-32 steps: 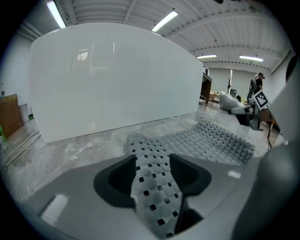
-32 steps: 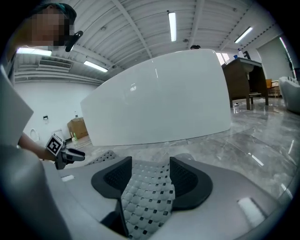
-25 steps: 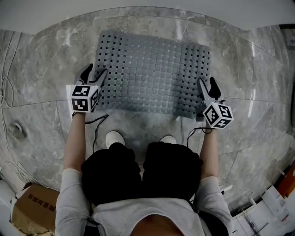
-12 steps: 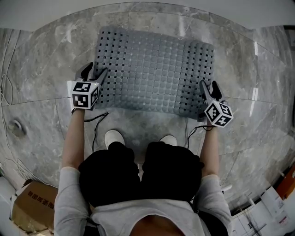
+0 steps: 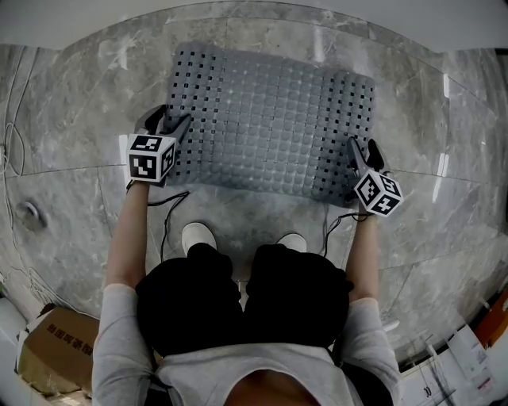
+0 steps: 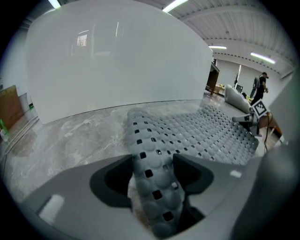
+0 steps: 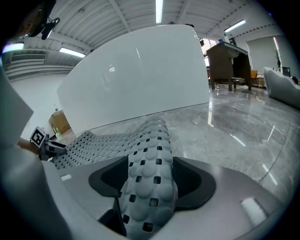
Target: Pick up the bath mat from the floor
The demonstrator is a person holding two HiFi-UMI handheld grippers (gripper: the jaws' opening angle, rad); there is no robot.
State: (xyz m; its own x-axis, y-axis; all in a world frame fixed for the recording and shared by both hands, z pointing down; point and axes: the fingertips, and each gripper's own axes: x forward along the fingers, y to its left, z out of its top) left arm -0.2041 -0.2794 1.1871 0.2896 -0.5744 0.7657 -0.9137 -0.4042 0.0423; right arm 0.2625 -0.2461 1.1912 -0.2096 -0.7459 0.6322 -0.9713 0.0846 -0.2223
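The grey perforated bath mat lies spread on the marble floor in front of the person's feet. My left gripper is at its near left corner and is shut on a raised fold of the mat, which is pinched between the pads. My right gripper is at the near right corner. Its jaws have just been opening, and a broad hump of the mat lies between them. In each gripper view the other gripper shows across the mat: the right gripper and the left gripper.
A white wall runs just beyond the mat's far edge. The person's white shoes stand close behind its near edge, with cables trailing from the grippers. A cardboard box sits at the lower left, and papers at the lower right.
Both grippers have sunk toward the floor with the mat's near corners, the right one more. The mat now lies a little farther from the feet.
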